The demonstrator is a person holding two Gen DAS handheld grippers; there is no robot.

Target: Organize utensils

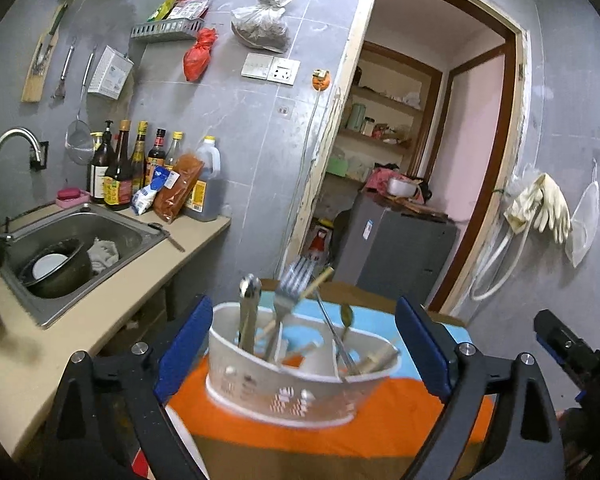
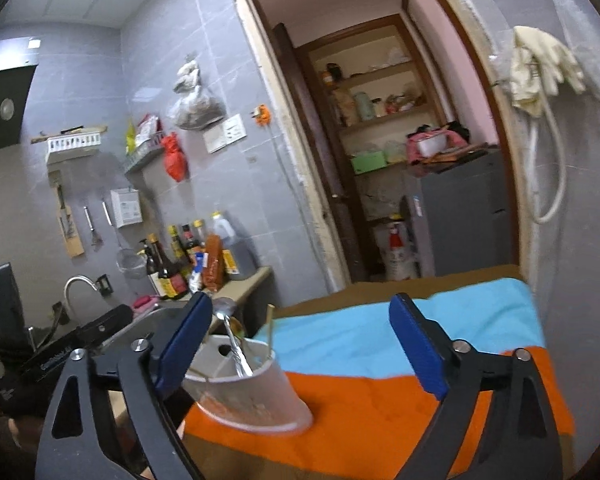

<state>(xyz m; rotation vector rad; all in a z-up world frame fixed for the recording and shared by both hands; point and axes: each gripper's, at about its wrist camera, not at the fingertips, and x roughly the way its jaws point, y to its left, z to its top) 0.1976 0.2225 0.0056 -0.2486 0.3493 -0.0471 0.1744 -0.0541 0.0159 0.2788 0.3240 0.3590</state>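
Observation:
A white perforated utensil caddy (image 1: 292, 376) stands on an orange and light-blue cloth (image 1: 380, 424). In it stand a spoon (image 1: 249, 304), a fork (image 1: 290, 288), wooden chopsticks (image 1: 316, 284) and other utensils. My left gripper (image 1: 304, 340) is open; its blue pads stand either side of the caddy, apart from it and nearer the camera. In the right wrist view the caddy (image 2: 252, 392) sits at lower left with a spoon (image 2: 230, 332) sticking up. My right gripper (image 2: 304, 340) is open over the cloth (image 2: 380, 400), nothing between its pads. The caddy is by its left pad.
A steel sink (image 1: 76, 248) with a bowl lies to the left, and bottles (image 1: 140, 168) line the counter (image 1: 32, 364) behind it. A doorway (image 1: 420, 152) opens ahead onto shelves and a grey cabinet (image 1: 396, 256). Rubber gloves (image 1: 544, 204) hang on the right wall.

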